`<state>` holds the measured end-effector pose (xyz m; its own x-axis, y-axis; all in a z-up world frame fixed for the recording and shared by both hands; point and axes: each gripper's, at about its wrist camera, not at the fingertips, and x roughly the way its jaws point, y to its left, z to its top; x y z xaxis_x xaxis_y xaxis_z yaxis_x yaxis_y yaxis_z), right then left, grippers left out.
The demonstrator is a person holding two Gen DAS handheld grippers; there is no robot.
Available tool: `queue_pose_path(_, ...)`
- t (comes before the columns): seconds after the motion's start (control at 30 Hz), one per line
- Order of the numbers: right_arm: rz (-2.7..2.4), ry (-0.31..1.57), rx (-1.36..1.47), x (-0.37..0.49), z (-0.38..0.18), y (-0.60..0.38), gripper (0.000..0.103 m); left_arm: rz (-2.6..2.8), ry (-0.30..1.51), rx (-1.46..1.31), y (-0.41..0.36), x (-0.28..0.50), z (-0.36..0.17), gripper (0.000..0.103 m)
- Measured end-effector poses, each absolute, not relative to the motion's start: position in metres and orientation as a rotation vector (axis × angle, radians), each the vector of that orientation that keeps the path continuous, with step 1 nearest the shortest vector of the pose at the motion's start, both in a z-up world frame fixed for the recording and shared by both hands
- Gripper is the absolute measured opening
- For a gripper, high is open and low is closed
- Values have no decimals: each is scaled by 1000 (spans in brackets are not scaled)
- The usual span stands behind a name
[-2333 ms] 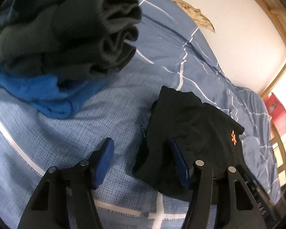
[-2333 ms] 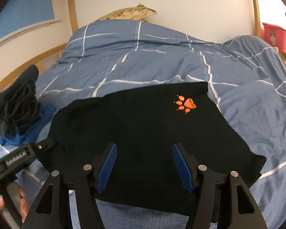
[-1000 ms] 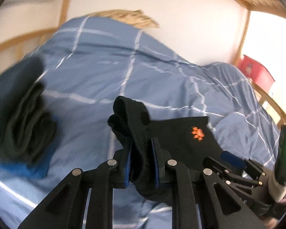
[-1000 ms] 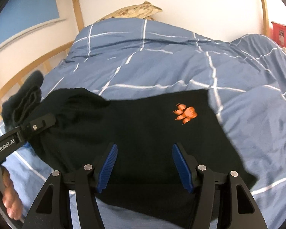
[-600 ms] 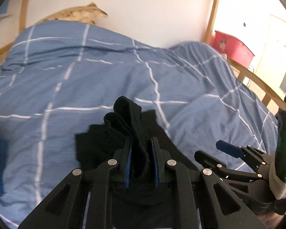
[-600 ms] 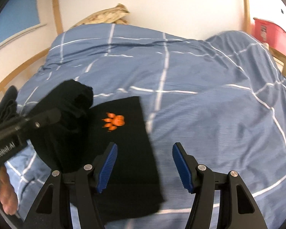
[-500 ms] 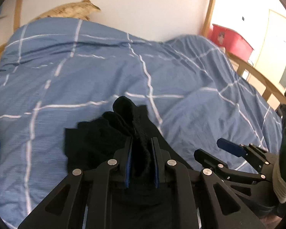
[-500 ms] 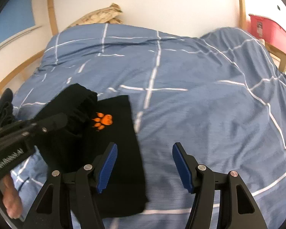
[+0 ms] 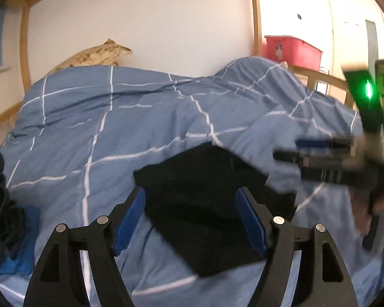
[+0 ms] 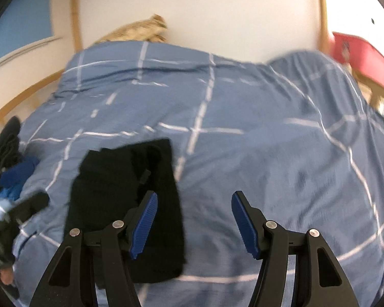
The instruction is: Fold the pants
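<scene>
The black pants (image 9: 207, 204) lie folded in a compact rectangle on the blue checked duvet (image 9: 94, 117). My left gripper (image 9: 192, 220) is open and empty, held just above the near part of the pants. In the right wrist view the folded pants (image 10: 125, 199) lie to the left. My right gripper (image 10: 193, 222) is open and empty over the bare duvet (image 10: 268, 153) beside them. The right gripper also shows blurred at the right of the left wrist view (image 9: 320, 153).
A pile of dark and blue clothes (image 9: 5, 225) sits at the left edge of the bed, also in the right wrist view (image 10: 10, 163). A tan pillow (image 9: 89, 56) lies at the wall. A red bin (image 9: 291, 48) stands beyond the wooden bed frame (image 9: 256, 12).
My left gripper carried the pants' left end over to the right, then opened and let go. The pants now lie folded in half. The right gripper swung right, off the pants.
</scene>
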<state>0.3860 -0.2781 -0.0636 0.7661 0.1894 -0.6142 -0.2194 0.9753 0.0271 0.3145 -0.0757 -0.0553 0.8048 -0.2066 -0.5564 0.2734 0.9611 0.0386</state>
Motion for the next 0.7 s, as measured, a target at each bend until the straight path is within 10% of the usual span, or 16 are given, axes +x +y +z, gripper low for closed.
queue_pose_path(0.7,488,809,-43,474,-94,-202,39,-279,703,77,-66,321,-117,72)
